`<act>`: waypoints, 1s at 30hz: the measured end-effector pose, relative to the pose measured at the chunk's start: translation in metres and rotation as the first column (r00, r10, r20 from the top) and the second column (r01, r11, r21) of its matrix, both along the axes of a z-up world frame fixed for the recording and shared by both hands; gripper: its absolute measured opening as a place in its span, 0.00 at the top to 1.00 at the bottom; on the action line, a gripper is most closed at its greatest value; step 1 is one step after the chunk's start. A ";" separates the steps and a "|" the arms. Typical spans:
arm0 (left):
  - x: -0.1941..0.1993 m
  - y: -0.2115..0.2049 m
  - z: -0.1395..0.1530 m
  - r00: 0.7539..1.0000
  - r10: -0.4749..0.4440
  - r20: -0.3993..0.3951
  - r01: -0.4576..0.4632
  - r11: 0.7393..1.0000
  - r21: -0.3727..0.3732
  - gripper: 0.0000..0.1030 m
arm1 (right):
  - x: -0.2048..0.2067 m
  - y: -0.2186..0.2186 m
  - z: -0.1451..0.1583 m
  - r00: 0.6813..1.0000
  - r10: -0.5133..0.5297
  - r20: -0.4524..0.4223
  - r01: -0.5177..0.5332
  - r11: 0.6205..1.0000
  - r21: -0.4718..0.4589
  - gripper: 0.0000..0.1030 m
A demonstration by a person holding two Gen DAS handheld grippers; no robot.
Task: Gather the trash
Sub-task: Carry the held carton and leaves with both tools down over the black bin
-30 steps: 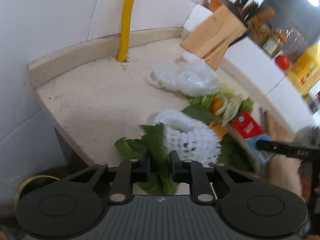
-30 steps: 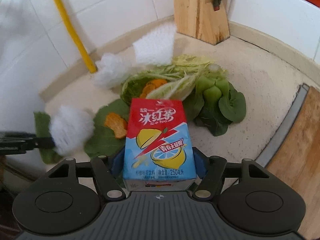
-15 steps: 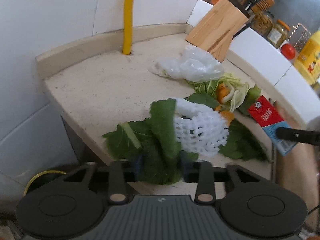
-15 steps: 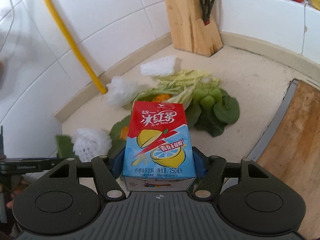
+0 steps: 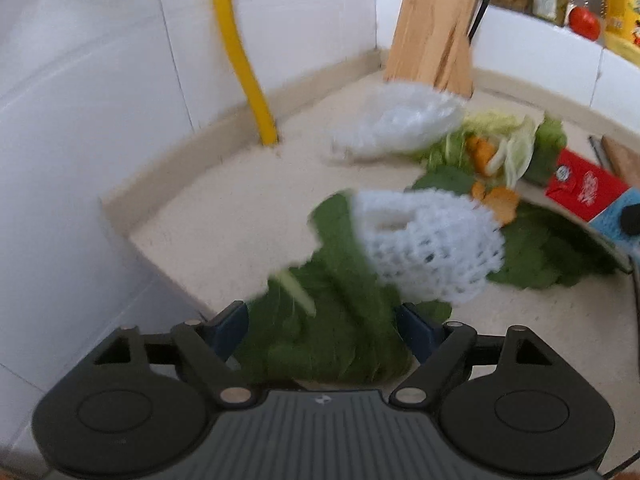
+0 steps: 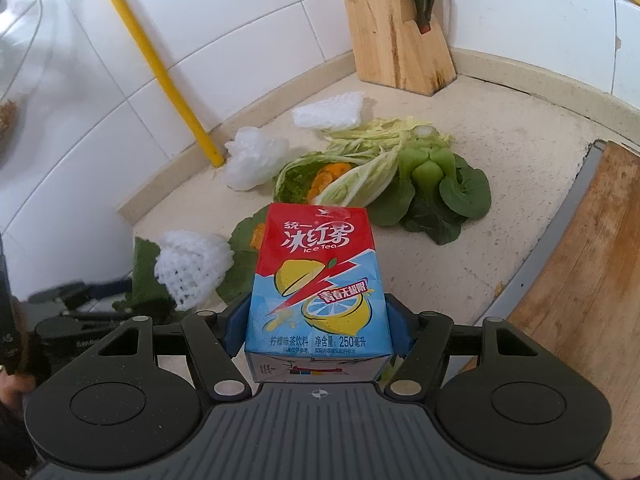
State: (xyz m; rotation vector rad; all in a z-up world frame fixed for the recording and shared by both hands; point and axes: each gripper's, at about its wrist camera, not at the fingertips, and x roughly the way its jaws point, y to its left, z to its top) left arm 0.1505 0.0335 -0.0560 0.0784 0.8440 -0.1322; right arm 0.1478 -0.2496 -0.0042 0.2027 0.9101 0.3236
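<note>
left gripper [image 5: 324, 330]: jaws opening, limp leaf [image 5: 332, 320] between | right gripper [image 6: 318, 330]: clamps light, crushable carton [image 6: 316, 276] by its sides | foam net [image 5: 428, 248]: springy, at one o'clock

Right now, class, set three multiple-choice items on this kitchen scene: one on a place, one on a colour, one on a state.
1. Where does the knife block stand?
A. in the back corner of the counter
B. on the cutting board
C. on the floor

2. What colour is the pipe against the tiles?
A. green
B. yellow
C. red

3. What is the ice tea carton doing?
A. lying flat on the counter
B. standing beside the pipe
C. clamped in the right hand-held gripper

Answers: 1 A, it stands where the walls meet; 2 B, plainly yellow; 3 C, blue pads press both its sides.
</note>
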 end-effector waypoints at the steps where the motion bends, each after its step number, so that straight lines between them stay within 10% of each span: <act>1: 0.001 0.004 -0.002 1.000 0.015 -0.003 -0.015 0.999 -0.041 0.30 | 0.000 0.000 -0.001 1.000 0.001 0.000 -0.001 1.000 0.000 0.29; 9: 0.007 0.008 0.011 0.994 0.052 -0.095 -0.070 0.978 -0.197 0.92 | 0.000 0.006 -0.004 1.000 0.028 -0.006 -0.028 1.000 -0.005 0.30; 20: 0.004 0.028 0.051 0.996 0.031 -0.084 -0.071 0.838 -0.541 0.96 | -0.009 -0.010 0.018 0.998 -0.046 0.052 0.042 0.997 0.070 0.30; 30: 0.004 0.024 0.089 0.999 0.018 0.051 0.016 0.808 -0.589 0.96 | -0.009 -0.021 0.050 0.983 -0.122 0.141 0.094 0.978 0.186 0.30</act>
